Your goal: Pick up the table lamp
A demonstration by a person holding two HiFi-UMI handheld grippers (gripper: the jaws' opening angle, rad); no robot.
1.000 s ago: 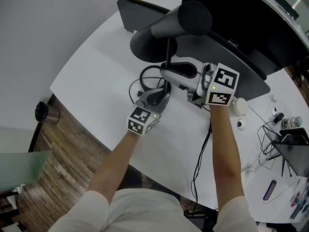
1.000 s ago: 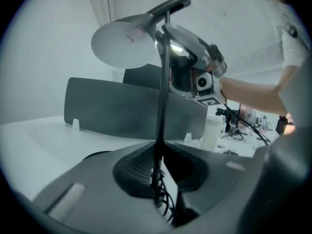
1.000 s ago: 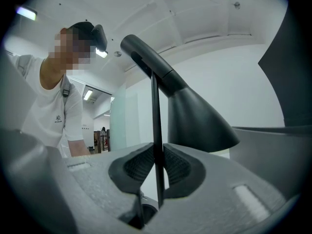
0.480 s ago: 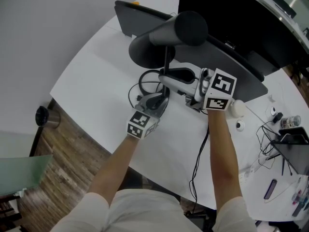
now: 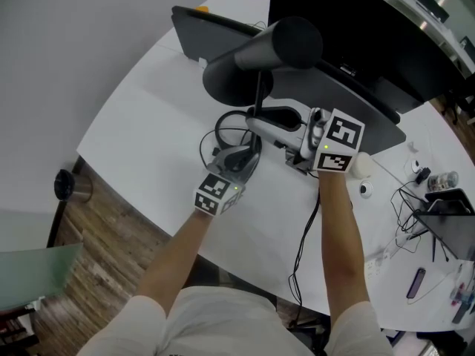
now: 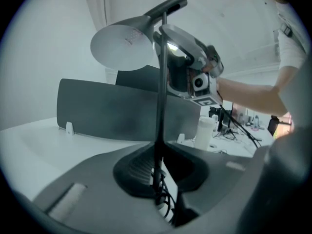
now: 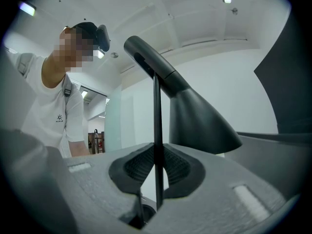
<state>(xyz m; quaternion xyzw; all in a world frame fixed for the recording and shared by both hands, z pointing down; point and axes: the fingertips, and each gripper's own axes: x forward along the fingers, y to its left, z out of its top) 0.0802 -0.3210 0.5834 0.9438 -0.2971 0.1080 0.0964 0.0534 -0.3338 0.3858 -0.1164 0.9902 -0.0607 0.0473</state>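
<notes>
Lamp stem clamped twice: the left gripper [image 6: 158, 174] and the right gripper [image 7: 157, 173] each press their ribbed pads onto the thin black stem [image 7: 157, 116] of the table lamp [image 5: 256, 54]. The stem rises upright between both sets of fingers, and the dark grey cone shade [image 6: 122, 45] hangs above the fingertips, over a white table [image 5: 141, 117]. The rod looks stiff but smooth, so the lamp may slip or swing top-heavy. The coiled cable [image 6: 165, 199] below the fingers may drag.
</notes>
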